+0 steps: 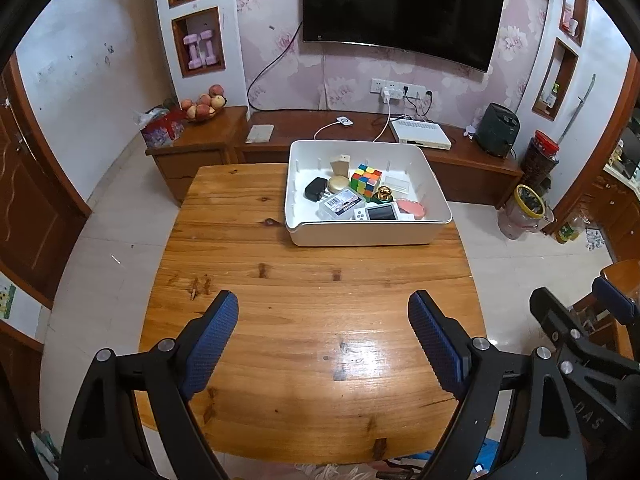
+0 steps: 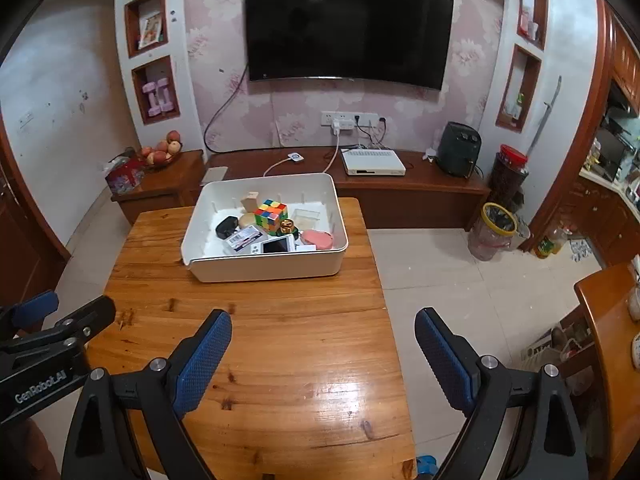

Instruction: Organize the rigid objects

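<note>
- Left wrist view: we look forward and down between the spread fingers of the left gripper [image 1: 322, 308], from above the near edge of the wooden table [image 1: 256, 264], facing the far wall and its television [image 1: 400, 4].
- Right wrist view: same heading, set further right; the right gripper [image 2: 323, 326] hangs over the table's right edge, with floor tiles [image 2: 460, 280] beneath its right finger.
- Shared ground: both views hold the table, the white bin [image 1: 360, 234] [image 2: 264, 270] at its far side, and the television [image 2: 348, 28]. Each also catches the other gripper at its frame edge.
- Range: the bin lies well apart from both cameras.
</note>
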A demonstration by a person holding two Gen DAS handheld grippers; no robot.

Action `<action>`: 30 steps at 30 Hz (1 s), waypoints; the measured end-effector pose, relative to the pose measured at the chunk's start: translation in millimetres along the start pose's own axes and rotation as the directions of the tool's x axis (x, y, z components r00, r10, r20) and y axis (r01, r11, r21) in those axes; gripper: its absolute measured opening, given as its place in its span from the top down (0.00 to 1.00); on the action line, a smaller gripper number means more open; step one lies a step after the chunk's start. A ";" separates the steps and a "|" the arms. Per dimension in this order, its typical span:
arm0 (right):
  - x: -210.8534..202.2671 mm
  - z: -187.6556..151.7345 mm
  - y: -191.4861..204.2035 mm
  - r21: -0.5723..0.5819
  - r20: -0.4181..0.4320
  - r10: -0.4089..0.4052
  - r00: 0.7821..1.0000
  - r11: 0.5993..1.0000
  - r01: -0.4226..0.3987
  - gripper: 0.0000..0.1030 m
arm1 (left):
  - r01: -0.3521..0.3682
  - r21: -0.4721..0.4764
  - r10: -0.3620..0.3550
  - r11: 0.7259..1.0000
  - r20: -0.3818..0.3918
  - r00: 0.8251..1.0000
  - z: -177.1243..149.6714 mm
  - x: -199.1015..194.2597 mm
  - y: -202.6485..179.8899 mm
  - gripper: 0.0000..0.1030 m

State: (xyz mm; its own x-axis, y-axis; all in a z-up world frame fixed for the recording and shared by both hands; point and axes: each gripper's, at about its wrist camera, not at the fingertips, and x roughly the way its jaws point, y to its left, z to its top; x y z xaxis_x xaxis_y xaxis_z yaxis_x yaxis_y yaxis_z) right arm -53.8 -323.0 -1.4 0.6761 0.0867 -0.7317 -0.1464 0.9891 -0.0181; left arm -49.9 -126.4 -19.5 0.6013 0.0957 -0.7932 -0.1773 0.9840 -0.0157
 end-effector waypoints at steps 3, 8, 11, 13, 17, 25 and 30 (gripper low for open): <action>-4.9 -4.4 2.4 -0.021 -0.001 0.006 1.000 1.000 -0.006 0.09 | -0.005 -0.002 0.005 1.000 0.008 1.000 -4.2 -4.3 -1.6 0.14; -12.8 -8.1 1.8 -0.026 0.021 0.025 0.999 0.999 -0.024 0.09 | -0.014 -0.005 0.014 1.000 0.023 1.000 -9.1 -9.9 -1.5 0.14; -16.5 -9.8 0.9 -0.028 0.031 0.023 0.999 0.999 -0.022 0.09 | -0.017 -0.010 0.018 1.000 0.027 0.999 -12.3 -13.2 -1.6 0.14; -18.5 -11.5 1.0 -0.029 0.034 0.024 0.999 0.999 -0.023 0.09 | -0.020 -0.012 0.020 1.000 0.030 0.999 -14.2 -14.9 -1.6 0.14; -22.7 -11.3 1.3 -0.028 0.044 0.025 0.999 0.999 -0.024 0.09 | -0.024 -0.015 0.025 1.000 0.031 0.999 -16.7 -16.8 -1.0 0.14; -27.2 -14.0 3.5 -0.041 0.051 0.025 0.998 0.999 -0.023 0.09 | -0.022 -0.013 0.022 1.000 0.028 0.999 -19.1 -17.4 -0.3 0.14; -26.4 -14.2 2.1 -0.037 0.045 0.024 0.999 0.999 -0.023 0.09 | -0.024 -0.013 0.024 1.000 0.027 0.999 -20.6 -18.5 -0.9 0.14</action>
State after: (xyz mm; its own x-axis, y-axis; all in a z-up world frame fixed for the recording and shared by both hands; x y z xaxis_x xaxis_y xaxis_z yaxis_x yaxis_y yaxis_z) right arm -82.2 -324.8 8.2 0.7040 0.1160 -0.7007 -0.1882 0.9818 -0.0264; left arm -76.9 -132.2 -17.4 0.6178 0.1234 -0.7766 -0.2016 0.9795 -0.0047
